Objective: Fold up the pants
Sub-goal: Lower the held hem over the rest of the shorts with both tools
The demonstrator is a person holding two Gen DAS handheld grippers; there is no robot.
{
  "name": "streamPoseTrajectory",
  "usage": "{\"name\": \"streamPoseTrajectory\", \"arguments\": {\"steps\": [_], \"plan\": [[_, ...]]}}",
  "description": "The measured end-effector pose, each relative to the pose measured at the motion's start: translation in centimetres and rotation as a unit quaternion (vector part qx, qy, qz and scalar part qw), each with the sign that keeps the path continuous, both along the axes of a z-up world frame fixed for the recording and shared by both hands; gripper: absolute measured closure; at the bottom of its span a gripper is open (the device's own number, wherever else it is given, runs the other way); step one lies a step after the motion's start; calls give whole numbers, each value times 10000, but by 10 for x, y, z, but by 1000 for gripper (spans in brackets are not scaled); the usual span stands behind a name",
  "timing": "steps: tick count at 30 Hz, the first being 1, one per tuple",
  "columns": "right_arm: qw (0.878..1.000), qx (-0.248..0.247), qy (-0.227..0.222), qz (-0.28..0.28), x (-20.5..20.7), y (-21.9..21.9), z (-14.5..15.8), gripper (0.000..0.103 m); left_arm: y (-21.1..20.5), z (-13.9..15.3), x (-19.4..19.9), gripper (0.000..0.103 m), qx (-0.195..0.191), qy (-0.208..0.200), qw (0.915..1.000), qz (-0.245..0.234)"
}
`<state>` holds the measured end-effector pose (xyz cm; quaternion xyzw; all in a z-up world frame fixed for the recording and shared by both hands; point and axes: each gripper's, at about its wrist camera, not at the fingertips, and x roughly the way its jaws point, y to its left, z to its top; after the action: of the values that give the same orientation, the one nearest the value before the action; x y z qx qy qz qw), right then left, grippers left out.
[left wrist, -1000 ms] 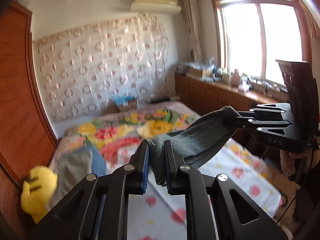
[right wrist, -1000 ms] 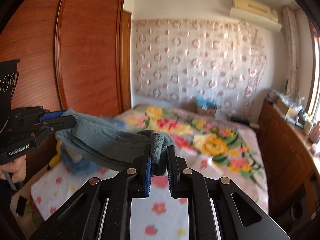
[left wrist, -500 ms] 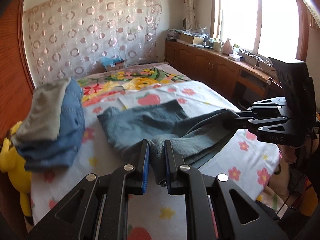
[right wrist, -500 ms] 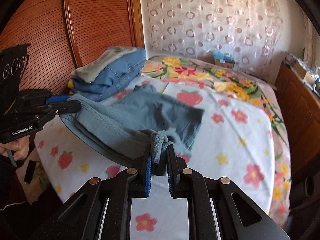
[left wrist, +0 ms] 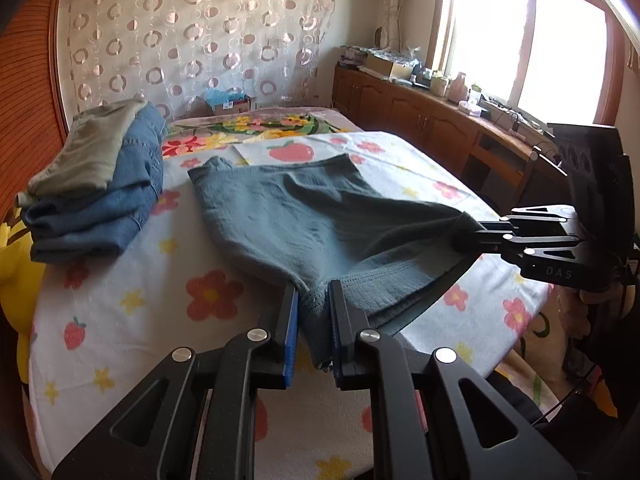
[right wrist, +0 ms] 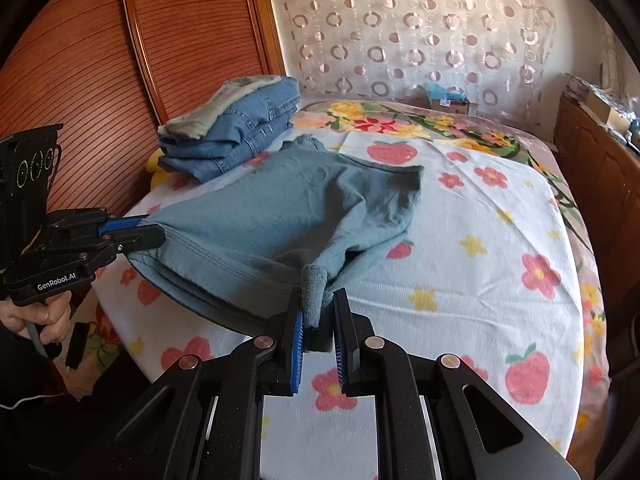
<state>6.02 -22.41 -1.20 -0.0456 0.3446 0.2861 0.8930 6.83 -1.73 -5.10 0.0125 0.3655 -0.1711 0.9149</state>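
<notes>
The grey-blue pants [left wrist: 320, 216] are stretched by their waistband above the near edge of the bed [left wrist: 132, 320], the leg ends lying flat on the flowered sheet toward the bed's middle; the left gripper [left wrist: 313, 304] has its fingers pinching one bunched end of the waistband; the right gripper [right wrist: 318, 308] has its fingers clamped on the other end, cloth poking up between them; a stack of folded jeans [right wrist: 240, 136] sits by the bed's left edge, beside the wooden wardrobe [right wrist: 120, 60].
</notes>
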Motion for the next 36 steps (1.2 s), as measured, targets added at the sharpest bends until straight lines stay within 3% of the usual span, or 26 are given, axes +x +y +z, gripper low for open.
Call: {"name": "streamPoseTrajectory", "arguments": {"steps": [14,36], "plan": [[9997,-78,227,-35,-9,2,-25,90,-5,-25,-15,88,140,250,9996,-29],[9992,345,182,-72,-27,-24,-9,90,-10,-3,-40,88,4,86,9993,-374]]}}
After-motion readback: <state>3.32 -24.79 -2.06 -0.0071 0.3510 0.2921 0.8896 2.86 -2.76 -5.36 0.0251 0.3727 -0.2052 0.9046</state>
